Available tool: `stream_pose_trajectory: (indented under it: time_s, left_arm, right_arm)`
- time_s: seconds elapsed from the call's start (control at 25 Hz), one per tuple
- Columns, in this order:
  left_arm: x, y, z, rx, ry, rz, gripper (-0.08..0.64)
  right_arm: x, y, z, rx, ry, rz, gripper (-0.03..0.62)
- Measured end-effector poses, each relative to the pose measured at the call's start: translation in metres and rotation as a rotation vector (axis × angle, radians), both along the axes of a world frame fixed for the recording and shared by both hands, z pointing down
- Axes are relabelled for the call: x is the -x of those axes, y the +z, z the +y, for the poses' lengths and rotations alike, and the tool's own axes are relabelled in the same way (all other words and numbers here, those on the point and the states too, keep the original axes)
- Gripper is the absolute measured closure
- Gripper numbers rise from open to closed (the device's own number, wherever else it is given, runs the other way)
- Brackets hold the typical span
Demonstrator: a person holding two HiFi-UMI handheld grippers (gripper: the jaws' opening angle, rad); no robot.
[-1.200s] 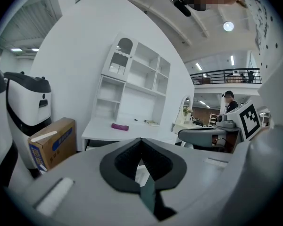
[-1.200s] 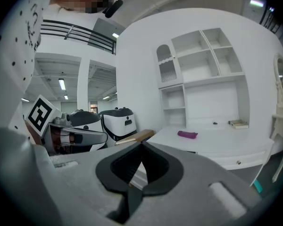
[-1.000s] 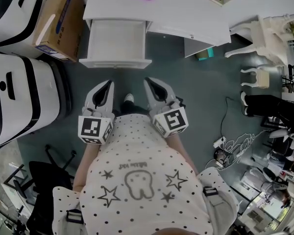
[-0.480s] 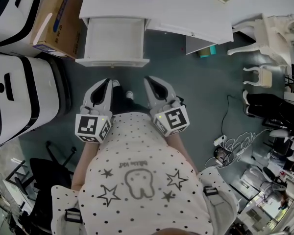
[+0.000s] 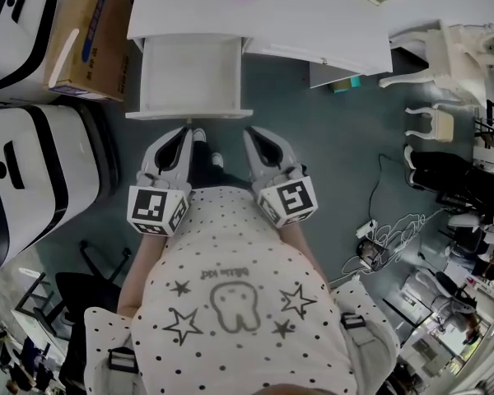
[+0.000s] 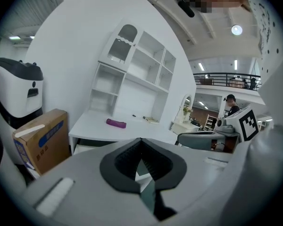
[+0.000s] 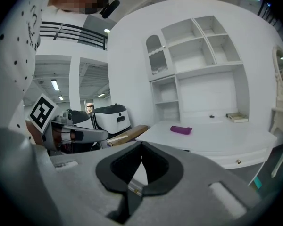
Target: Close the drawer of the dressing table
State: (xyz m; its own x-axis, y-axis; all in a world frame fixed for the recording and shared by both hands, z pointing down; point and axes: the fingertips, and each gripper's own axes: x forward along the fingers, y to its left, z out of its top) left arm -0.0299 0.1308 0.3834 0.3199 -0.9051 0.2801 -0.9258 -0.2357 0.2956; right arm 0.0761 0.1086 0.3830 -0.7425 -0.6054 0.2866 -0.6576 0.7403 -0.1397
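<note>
Drawer wide open, empty, below left end of tabletop. Left gripper and right gripper both pinched closed, empty-jawed, now nearer front panel than 1 second back. No contact yet; push likely next.

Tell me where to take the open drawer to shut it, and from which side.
Take the drawer at its front panel, from the person's side. It juts out of the dressing table toward the person, and that wide flat panel faces the left tool and right tool, both shut. No handle shows from above, so a push probably suits better than a pinch.
</note>
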Motion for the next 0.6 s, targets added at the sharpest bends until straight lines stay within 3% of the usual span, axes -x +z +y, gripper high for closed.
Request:
stream_pose_trajectory:
  time_s: [0.36,0.6]
  left_arm:
    - [0.047,0.013,-0.040,0.031,0.009,0.049,0.560]
    - [0.048,0.000,-0.042,0.004,-0.002,0.042,0.560]
  right_arm:
    - [0.038,0.008,-0.036,0.025,0.041,0.027,0.595]
    - [0.036,0.004,-0.041,0.033,0.043,0.037,0.595]
